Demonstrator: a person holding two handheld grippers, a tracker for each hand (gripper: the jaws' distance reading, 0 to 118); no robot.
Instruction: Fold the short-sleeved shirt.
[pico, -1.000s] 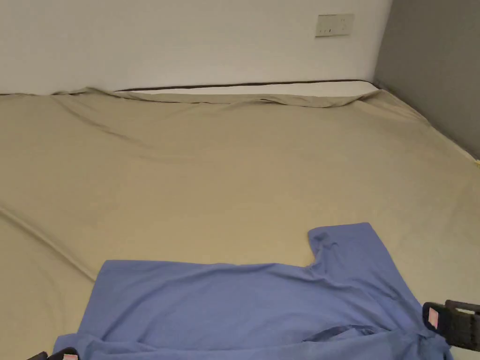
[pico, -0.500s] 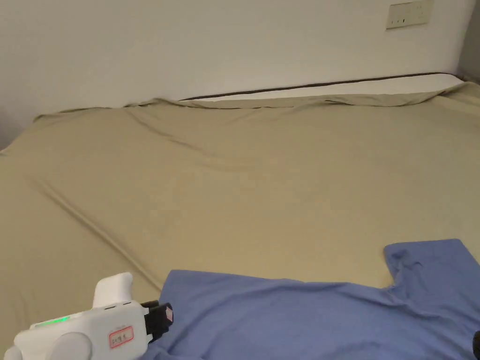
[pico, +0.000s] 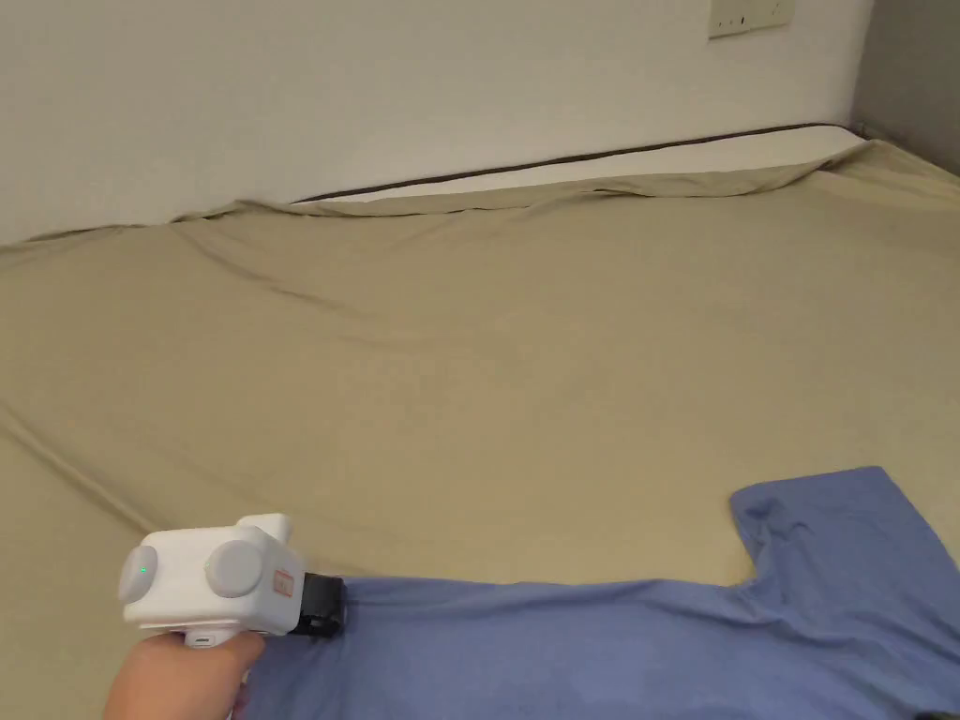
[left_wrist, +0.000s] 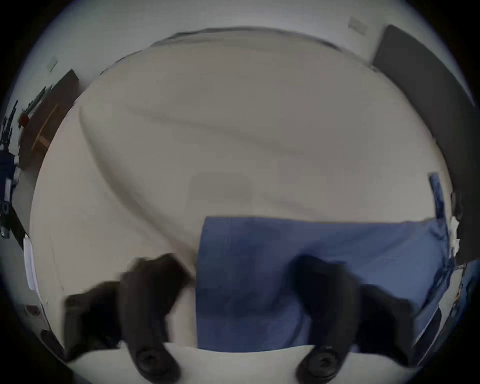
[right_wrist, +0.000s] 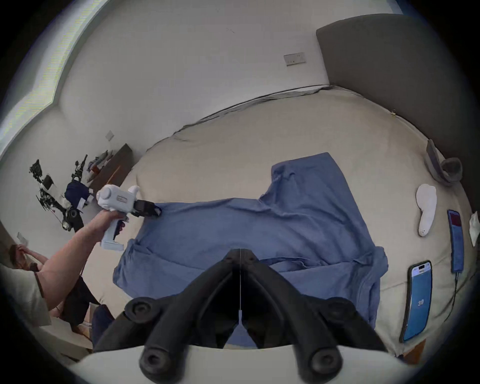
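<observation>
The blue short-sleeved shirt (pico: 609, 647) lies spread on the beige bed sheet (pico: 487, 375), one sleeve (pico: 825, 525) pointing away from me on the right. My left gripper (pico: 328, 605), held in a hand, is at the shirt's far left corner. In the left gripper view its jaws (left_wrist: 237, 272) stand wide apart and blurred, and the shirt's corner (left_wrist: 259, 259) reaches in between them. From the right gripper view the left gripper (right_wrist: 153, 209) touches that same corner. My right gripper (right_wrist: 240, 252) hovers over the shirt (right_wrist: 259, 228) near the collar, jaws pressed together with no cloth seen between them.
On the bed's right side lie a phone (right_wrist: 418, 298), a second phone (right_wrist: 455, 241) on a cable, a white object (right_wrist: 426, 207) and a grey strap (right_wrist: 441, 169). A dark headboard (right_wrist: 402, 78) and the wall (pico: 375, 84) border the bed. Another person (right_wrist: 23, 257) sits at far left.
My left gripper has come up from the bottom left edge to the shirt's far left corner. The shirt's far edge now lies straighter. The head camera has panned.
</observation>
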